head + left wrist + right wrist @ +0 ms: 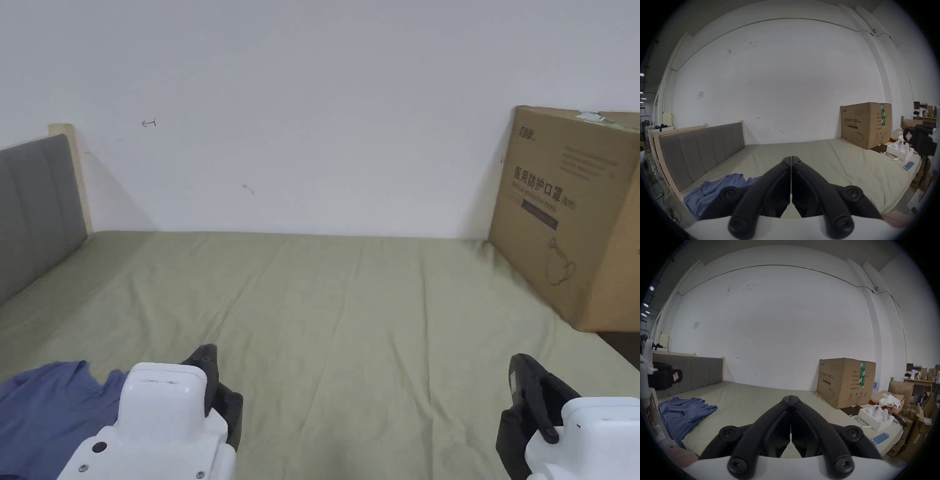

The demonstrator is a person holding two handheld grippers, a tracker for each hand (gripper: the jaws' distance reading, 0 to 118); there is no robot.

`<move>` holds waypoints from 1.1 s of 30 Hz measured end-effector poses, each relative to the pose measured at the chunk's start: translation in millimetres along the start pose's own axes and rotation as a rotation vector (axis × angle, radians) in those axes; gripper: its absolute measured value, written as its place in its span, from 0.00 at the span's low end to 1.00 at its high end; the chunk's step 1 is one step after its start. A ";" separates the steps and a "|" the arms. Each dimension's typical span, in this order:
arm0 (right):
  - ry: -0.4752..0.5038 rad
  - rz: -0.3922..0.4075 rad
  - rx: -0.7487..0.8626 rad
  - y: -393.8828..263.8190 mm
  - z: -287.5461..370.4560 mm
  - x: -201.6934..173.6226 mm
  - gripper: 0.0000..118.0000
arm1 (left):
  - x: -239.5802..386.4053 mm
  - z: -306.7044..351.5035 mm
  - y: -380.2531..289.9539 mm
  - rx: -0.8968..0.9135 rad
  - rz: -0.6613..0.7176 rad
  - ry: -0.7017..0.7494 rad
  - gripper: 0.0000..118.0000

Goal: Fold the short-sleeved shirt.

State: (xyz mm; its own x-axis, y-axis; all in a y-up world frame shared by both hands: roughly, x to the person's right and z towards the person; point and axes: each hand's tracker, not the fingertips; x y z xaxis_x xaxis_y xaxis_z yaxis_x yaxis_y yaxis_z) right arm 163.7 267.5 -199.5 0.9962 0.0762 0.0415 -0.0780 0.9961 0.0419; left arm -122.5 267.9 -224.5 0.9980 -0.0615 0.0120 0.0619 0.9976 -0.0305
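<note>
So we haven't really started yet: the shirt is lying in a crumpled blue heap on the bed, right by the headboard, nothing folded. Left claw hangs just beside the shirt, jaws pressed together on nothing; right claw is well apart from it, nearer the box, also closed and empty. Next we'd guess both need to open, grab the shirt and spread it flat mid-bed.

Cardboard box on the green bed sheet by the white wall, grey headboard opposite
</note>
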 end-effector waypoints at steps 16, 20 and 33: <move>-0.050 -0.070 -0.078 -6.5 -15.1 11.3 0.00 | 0.6 8.0 -1.7 0.021 0.025 0.002 0.00; 0.017 -0.055 -0.078 -3.7 -28.0 -12.3 0.00 | -31.4 19.0 -1.1 0.029 0.034 0.058 0.00; 0.527 -0.130 -0.173 12.8 -66.6 -161.8 0.00 | -174.5 94.6 -20.6 -0.040 0.022 0.529 0.00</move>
State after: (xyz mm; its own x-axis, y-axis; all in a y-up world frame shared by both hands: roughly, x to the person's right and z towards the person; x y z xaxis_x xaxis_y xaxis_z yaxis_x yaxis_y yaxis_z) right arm 4.1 270.9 -272.2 0.8851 -0.0799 -0.4584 0.0100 0.9882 -0.1530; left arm -298.8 261.0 -131.4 0.8672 -0.0579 -0.4945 0.0307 0.9975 -0.0631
